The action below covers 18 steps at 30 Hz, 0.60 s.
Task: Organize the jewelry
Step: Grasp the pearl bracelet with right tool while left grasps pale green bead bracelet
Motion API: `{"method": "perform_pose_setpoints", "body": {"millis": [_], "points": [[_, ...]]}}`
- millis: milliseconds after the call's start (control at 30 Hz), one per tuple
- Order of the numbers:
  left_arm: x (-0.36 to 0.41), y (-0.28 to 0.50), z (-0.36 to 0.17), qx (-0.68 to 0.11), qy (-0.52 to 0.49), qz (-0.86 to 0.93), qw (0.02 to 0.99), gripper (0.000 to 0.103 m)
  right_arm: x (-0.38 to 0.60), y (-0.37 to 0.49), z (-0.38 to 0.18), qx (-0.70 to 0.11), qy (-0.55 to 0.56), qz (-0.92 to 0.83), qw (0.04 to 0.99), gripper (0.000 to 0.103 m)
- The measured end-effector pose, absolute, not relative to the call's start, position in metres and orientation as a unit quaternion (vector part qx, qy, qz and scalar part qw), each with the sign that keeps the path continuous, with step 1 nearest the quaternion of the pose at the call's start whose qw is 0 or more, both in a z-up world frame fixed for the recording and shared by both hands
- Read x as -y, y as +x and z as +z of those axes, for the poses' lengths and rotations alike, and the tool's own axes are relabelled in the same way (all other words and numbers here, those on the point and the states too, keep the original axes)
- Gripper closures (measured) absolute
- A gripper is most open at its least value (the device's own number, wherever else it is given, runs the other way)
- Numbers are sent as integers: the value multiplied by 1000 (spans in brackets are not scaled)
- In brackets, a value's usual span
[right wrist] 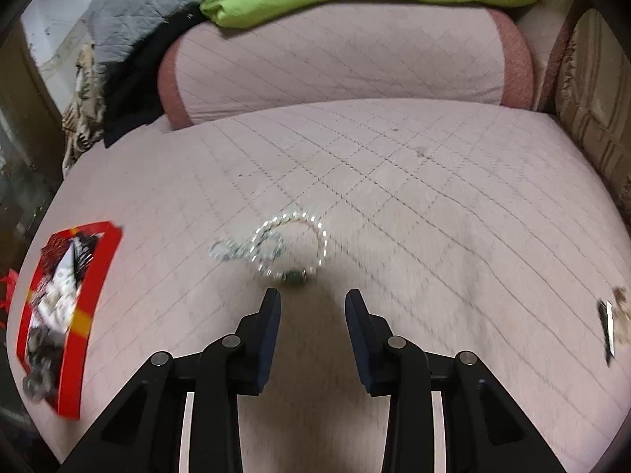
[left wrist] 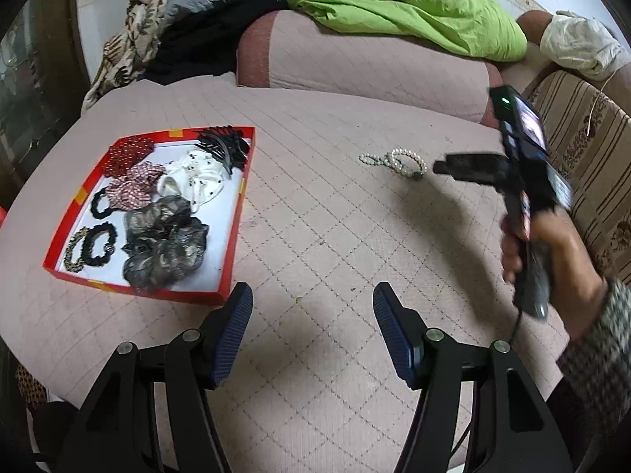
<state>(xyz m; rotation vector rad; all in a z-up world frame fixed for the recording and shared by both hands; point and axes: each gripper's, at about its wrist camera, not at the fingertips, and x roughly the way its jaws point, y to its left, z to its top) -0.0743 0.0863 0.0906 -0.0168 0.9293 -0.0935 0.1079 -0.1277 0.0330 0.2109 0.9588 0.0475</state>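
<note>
A white pearl necklace [left wrist: 396, 161] with a dark bead lies coiled on the pink quilted cushion. In the right wrist view the necklace [right wrist: 272, 246] is just ahead of my right gripper [right wrist: 312, 299], which is open and empty. My right gripper also shows in the left wrist view [left wrist: 443, 167], held in a hand, just right of the necklace. My left gripper [left wrist: 313, 295] is open and empty above the cushion, right of a red box [left wrist: 236, 220] holding several scrunchies and hair clips. The red box [right wrist: 98, 276] sits at far left in the right wrist view.
A pink bolster [left wrist: 355, 63] lies behind, with green cloth [left wrist: 414, 4], grey quilt and dark clothes piled on it. A striped cushion [left wrist: 583, 149] stands at the right. A small dark object [right wrist: 609, 325] lies near the right edge of the cushion.
</note>
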Motion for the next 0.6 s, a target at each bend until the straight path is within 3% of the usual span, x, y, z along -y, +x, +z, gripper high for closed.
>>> {"method": "perform_pose_setpoints", "body": {"millis": [267,400,467,600], "points": [[-86,-57,70,-462,0,-47,886,40,117,163,5,-490,59,-1,870,66],[-86,-54,64,-469,2,-44,882,40,114,165,0,-501,29,-31,864,75],[-87,-53,64,-470,1,-40,882,40,114,159,0,-512,12,-40,858,86],[-90,-58,71,-464,0,-33,885,40,125,139,1,-533,-4,-49,845,89]]}}
